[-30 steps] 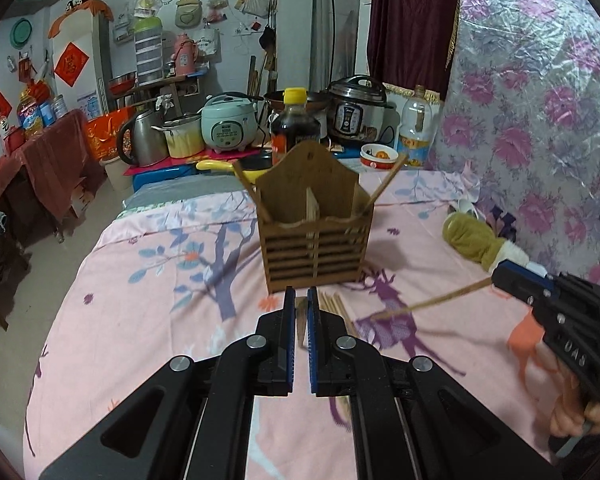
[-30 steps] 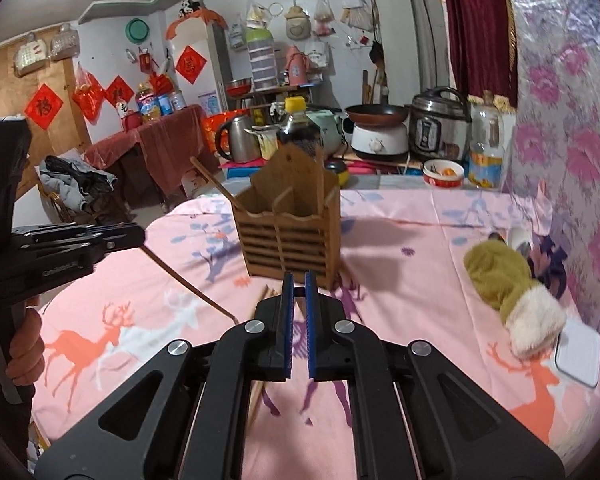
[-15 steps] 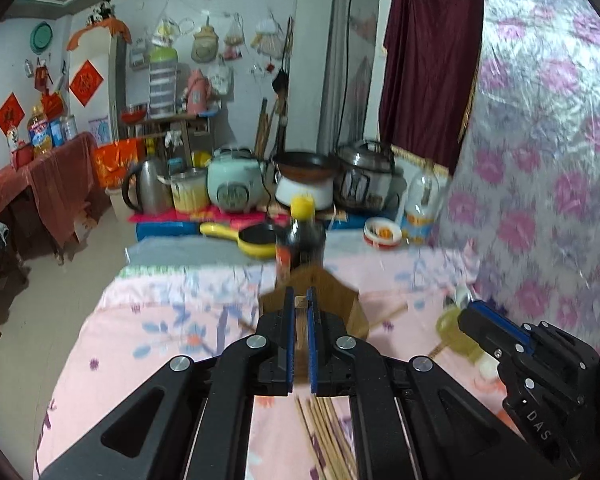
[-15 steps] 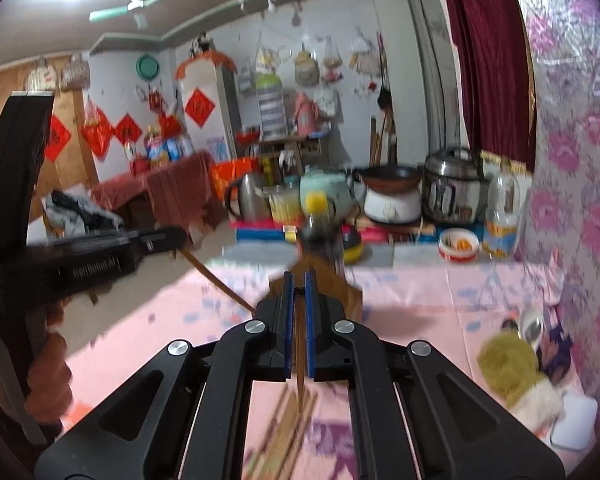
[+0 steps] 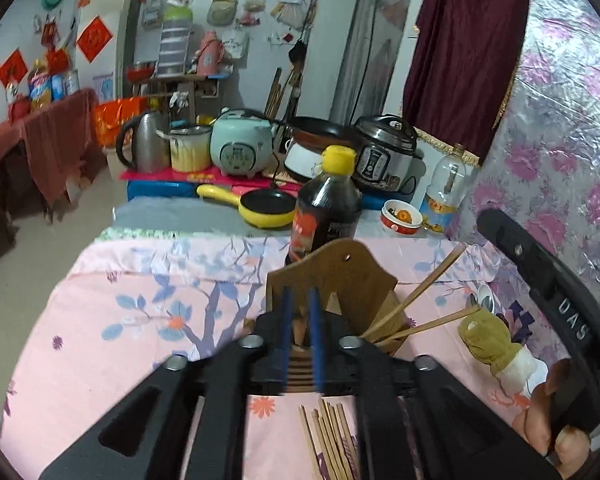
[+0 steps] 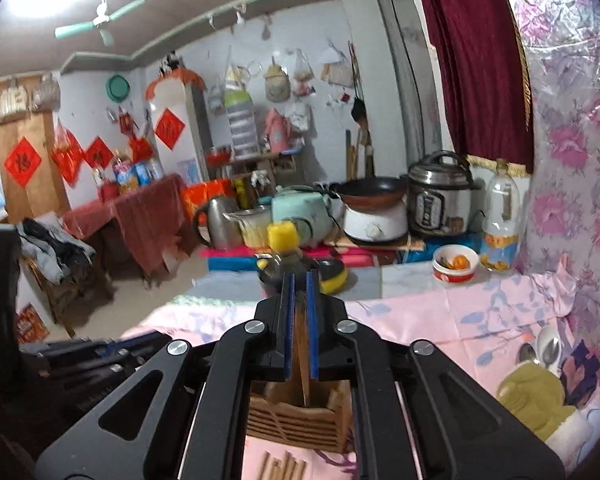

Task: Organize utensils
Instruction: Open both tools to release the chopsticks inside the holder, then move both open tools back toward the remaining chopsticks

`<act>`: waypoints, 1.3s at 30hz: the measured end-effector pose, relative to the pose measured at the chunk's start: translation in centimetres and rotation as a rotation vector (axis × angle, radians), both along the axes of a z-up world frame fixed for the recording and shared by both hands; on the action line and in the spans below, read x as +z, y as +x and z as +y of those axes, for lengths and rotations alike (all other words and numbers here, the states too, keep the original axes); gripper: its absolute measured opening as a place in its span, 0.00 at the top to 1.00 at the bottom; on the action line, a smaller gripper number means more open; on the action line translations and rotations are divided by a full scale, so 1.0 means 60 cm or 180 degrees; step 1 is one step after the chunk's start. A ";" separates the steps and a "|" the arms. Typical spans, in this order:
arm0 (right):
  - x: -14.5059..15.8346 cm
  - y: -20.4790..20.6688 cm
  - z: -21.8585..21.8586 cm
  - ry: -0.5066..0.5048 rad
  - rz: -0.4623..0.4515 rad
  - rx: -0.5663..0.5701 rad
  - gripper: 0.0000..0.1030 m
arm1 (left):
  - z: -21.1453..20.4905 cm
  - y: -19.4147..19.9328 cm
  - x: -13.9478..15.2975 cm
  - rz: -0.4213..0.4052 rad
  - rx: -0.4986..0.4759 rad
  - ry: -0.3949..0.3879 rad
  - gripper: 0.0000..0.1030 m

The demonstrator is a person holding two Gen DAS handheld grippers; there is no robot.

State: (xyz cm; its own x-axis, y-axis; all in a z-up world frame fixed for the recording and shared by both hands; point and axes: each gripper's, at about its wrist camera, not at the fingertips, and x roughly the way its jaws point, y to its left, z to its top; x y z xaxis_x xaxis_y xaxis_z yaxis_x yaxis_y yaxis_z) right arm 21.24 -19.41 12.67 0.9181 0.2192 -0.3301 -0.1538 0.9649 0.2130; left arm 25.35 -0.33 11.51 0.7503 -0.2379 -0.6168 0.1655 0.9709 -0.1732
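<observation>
Both tongs, right (image 6: 300, 324) lettered "DAS", left (image 5: 301, 330), grip chopsticks above holder (image 5: 342, 280).

Wooden utensil holder (image 5: 342, 280) on pink table (image 5: 140, 340), two chopsticks (image 5: 420, 304) inside; loose chopsticks (image 5: 332, 436) lying before it; left gripper (image 5: 301, 322) above.

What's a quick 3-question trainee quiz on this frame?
1. True or false: the dark bottle stands behind the wooden holder.
2. The loose chopsticks lie: A in the holder, B on the tablecloth in front of it, C on the floor.
3. Fill in: the chopstick in the right gripper points down into the ____.
Key: 1 true; 2 B; 3 holder.
</observation>
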 end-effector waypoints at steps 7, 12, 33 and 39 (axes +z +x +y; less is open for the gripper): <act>0.017 -0.092 -0.026 -0.0013 -0.0321 -0.0079 0.71 | 0.026 -0.054 0.004 -0.0219 0.0269 -0.0015 0.37; 0.005 -0.164 -0.046 0.0000 -0.0370 -0.0180 0.41 | 0.031 -0.110 -0.009 -0.0304 0.0386 0.0091 0.20; -0.227 -0.202 -0.107 0.0126 0.1240 -0.0070 0.18 | -0.042 -0.234 -0.246 0.0675 -0.0493 0.0602 0.08; -0.243 -0.193 -0.123 0.0482 0.1452 0.0017 0.17 | -0.076 -0.235 -0.273 0.0821 -0.0732 0.0763 0.08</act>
